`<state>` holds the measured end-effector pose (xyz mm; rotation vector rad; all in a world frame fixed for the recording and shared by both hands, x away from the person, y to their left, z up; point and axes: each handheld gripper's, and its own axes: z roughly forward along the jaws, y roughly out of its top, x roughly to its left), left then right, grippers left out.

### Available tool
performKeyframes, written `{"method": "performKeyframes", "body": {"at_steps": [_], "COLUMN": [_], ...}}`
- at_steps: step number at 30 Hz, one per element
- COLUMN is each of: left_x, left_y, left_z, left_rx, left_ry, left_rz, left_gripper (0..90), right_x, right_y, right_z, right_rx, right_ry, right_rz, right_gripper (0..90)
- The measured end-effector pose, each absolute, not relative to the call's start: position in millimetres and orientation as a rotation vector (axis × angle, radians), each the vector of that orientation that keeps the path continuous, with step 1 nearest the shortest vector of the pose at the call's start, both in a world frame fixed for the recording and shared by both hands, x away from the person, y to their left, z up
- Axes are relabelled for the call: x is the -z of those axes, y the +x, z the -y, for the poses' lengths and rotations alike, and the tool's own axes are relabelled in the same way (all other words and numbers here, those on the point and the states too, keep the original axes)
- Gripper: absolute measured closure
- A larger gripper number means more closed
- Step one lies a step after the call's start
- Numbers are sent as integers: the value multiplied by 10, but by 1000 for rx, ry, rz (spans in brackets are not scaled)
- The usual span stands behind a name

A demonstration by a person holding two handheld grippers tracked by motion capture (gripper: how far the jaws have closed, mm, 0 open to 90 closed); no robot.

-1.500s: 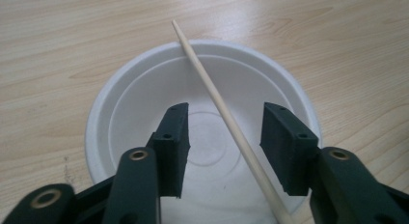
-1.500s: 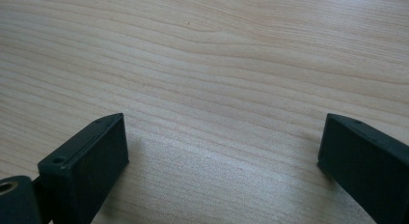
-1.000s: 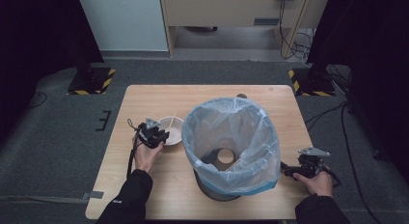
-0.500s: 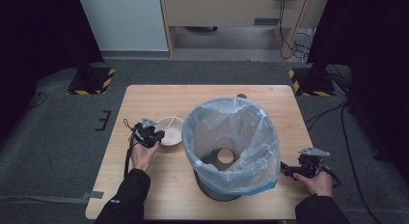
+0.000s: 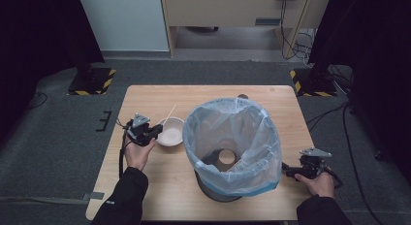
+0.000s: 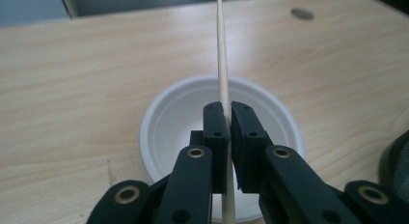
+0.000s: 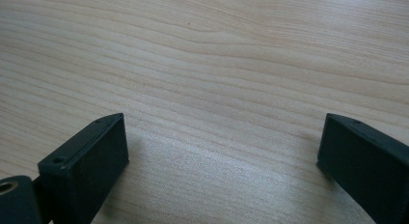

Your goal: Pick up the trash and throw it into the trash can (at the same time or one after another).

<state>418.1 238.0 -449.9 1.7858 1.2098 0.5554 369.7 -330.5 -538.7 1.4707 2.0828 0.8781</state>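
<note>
My left gripper [image 6: 227,113] is shut on a thin wooden stick [image 6: 222,55], which runs up between the jaws and points away over a white bowl [image 6: 164,122]. From the high view that left gripper [image 5: 154,132] hovers at the bowl's [image 5: 171,136] left rim, and the stick [image 5: 169,113] slants up to the right. My right gripper [image 7: 222,151] stands open just above bare wood, nothing between its jaws; in the high view the right gripper [image 5: 290,170] sits at the bin's right side. A dark bin [image 5: 213,192] lined with a clear plastic bag [image 5: 264,137] stands mid-table.
The wooden table [image 5: 203,96] has free room along its far side. A small dark round mark [image 5: 242,96] lies behind the bin. Dark floor, cables and hazard-striped stand bases [image 5: 92,82] surround the table.
The left gripper has shifted slightly left and toward the table's near edge with the stick in it. The right gripper has stayed put.
</note>
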Motion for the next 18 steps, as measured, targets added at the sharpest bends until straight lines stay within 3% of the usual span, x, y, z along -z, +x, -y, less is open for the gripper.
{"method": "performKeyframes", "body": {"at_steps": [18], "left_x": [3719], "left_y": [3794], "left_z": [-2595], "left_rx": [-659], "left_ry": [1516], "left_rz": [-1042], "left_gripper": [853], "right_x": [5387], "right_y": [3697], "right_z": [3304], "right_rx": [-880], "right_ry": [1468], "right_rz": [-2085], "right_gripper": [40]}}
